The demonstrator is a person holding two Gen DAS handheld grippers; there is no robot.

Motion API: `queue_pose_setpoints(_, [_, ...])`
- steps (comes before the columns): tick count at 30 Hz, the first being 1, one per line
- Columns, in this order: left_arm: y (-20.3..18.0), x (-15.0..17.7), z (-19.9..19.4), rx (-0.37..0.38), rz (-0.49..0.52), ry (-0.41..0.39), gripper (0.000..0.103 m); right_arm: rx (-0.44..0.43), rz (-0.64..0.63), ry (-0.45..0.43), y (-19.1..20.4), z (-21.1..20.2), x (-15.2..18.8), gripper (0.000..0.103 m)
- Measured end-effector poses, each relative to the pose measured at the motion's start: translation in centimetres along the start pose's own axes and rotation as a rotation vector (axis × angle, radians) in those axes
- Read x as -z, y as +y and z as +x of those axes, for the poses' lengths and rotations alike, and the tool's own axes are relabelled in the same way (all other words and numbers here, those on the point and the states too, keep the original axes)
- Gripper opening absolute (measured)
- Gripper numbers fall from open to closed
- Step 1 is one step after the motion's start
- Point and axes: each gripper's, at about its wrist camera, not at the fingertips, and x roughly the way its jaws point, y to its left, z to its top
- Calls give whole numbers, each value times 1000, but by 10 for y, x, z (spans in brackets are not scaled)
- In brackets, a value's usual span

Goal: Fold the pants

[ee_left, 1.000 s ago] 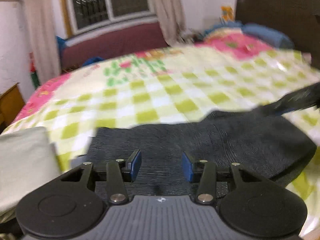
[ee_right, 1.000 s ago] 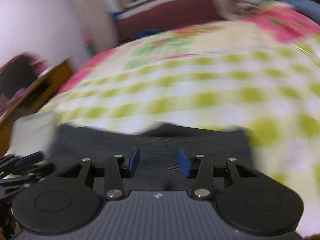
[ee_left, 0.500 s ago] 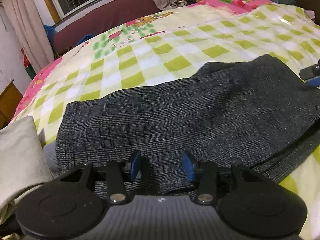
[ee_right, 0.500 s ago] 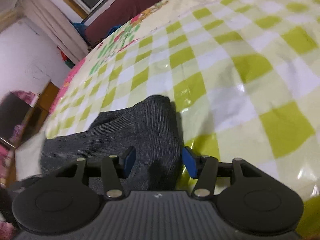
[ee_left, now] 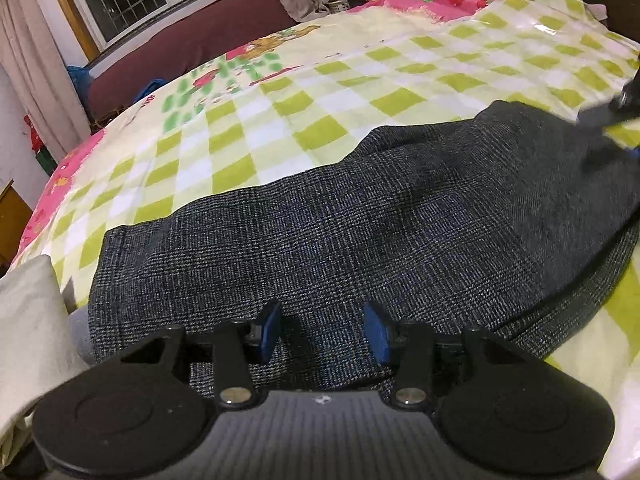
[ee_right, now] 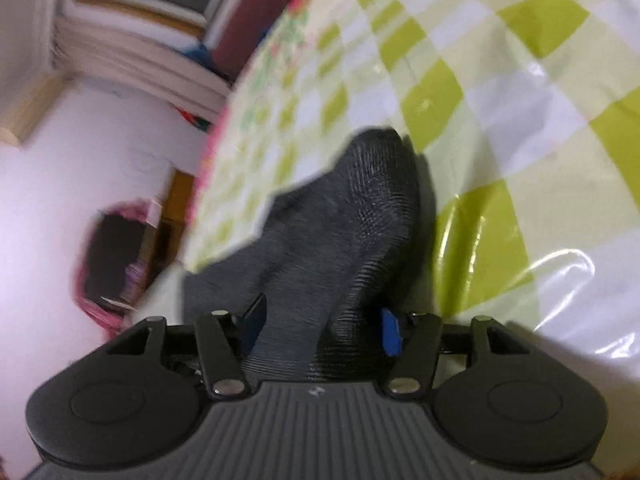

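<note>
The pants (ee_left: 360, 216), a dark grey knit with a fine ribbed, slightly flecked weave, lie folded into a long flat band across the bed (ee_left: 280, 92), whose glossy cover is printed in lime-green and white checks with pink cartoon patches toward the far side. The band's left end is cut square; its right end bulges into a soft rounded hump with a thicker doubled hem along the near edge. The left hand-held gripper (ee_left: 322, 330) hovers low over the near edge of the fabric, its blue-padded jaws standing apart and pressing on nothing, cloth visible in the gap beneath them. The right hand-held gripper (ee_right: 320, 324) sits at the rounded end, tilted, with a raised ridge of the knit running up between its blue pads; the jaws are not pinching it, and a gap shows at the right pad. A pale, smooth cloth (ee_left: 28, 320) lies just beside the pants' square end.
</note>
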Motion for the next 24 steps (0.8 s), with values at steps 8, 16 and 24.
queue_pose_setpoints(8, [-10,-7,6,-8,35,12,59,101,-30,101,1,56,-7,53])
queue_pose_setpoints(16, [-33,-13,3,22,84,26,58,79,16,25,-10,24,-13,14])
queue_pose_setpoints(24, [-101,-35,-4,200,173,-29,58,190,19,-142,-33,-61,-46,9])
